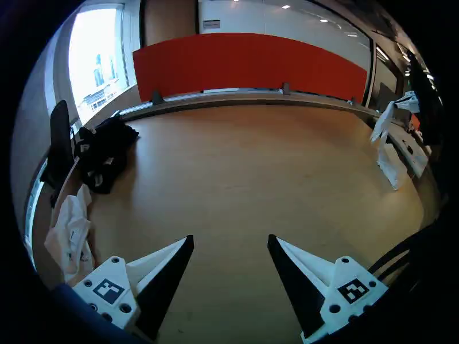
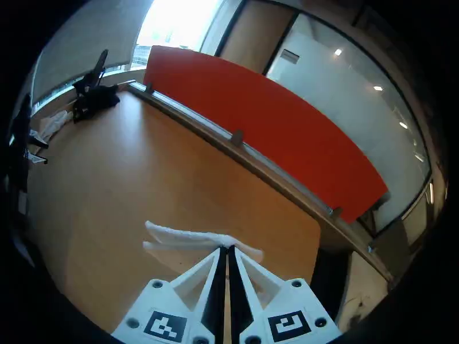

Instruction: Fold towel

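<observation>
In the right gripper view a white towel (image 2: 186, 236) stretches to the left from my right gripper (image 2: 226, 250). The two fingers are shut together with the towel's edge pinched at their tips. The towel shows two stacked layers over the wooden table (image 2: 115, 172); I cannot tell if it rests on the wood or hangs just above it. My left gripper (image 1: 229, 238) stands open over bare wood of the table (image 1: 246, 166), nothing between its fingers.
A red divider panel (image 1: 246, 63) runs along the table's far edge. A black bundle (image 1: 103, 152) and a white cloth (image 1: 69, 229) lie at the left side, beside a dark chair (image 1: 60, 143). White items (image 1: 390, 149) sit at the right edge.
</observation>
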The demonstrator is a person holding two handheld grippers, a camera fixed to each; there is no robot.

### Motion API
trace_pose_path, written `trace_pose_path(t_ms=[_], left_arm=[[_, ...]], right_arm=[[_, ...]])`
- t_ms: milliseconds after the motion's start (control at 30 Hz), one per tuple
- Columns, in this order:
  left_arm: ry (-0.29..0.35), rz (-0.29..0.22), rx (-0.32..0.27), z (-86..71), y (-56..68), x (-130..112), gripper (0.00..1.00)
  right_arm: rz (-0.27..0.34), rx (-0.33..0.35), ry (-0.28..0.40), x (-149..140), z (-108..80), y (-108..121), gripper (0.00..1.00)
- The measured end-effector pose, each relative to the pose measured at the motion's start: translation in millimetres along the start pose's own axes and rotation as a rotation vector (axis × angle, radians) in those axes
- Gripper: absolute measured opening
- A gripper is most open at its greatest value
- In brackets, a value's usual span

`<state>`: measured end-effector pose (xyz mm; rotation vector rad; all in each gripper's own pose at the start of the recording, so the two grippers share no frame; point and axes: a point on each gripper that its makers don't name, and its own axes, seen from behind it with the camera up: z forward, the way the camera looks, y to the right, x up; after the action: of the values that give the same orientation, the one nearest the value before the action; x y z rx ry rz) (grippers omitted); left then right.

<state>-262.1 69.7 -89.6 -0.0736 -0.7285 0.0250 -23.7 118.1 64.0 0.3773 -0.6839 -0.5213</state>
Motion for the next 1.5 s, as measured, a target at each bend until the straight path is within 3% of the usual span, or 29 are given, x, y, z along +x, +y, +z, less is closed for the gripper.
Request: trace_pose_path(t_ms=[500, 800, 1100, 1500], left_arm=[[-0.007, 0.008, 0.005, 2.1, 3.5, 3, 0.96], [-0.007, 0.012, 0.006, 2.7, 5.2, 5, 0.96], [-0.004, 0.027, -0.001, 2.2, 8.8, 10, 0.96], [-0.005, 0.046, -0.019, 1.5, 19.6, 11, 0.96]], right_arm=[[0.02, -0.04, -0.02, -2, 11.1, 43, 0.04], [0.031, -0.051, -0.032, -12, 8.0, 53, 0.04], [0.054, -0.068, -0.049, -34, -5.7, 58, 0.04], [0.128, -0.096, -0.108, -96, -37.4, 56, 0.04]])
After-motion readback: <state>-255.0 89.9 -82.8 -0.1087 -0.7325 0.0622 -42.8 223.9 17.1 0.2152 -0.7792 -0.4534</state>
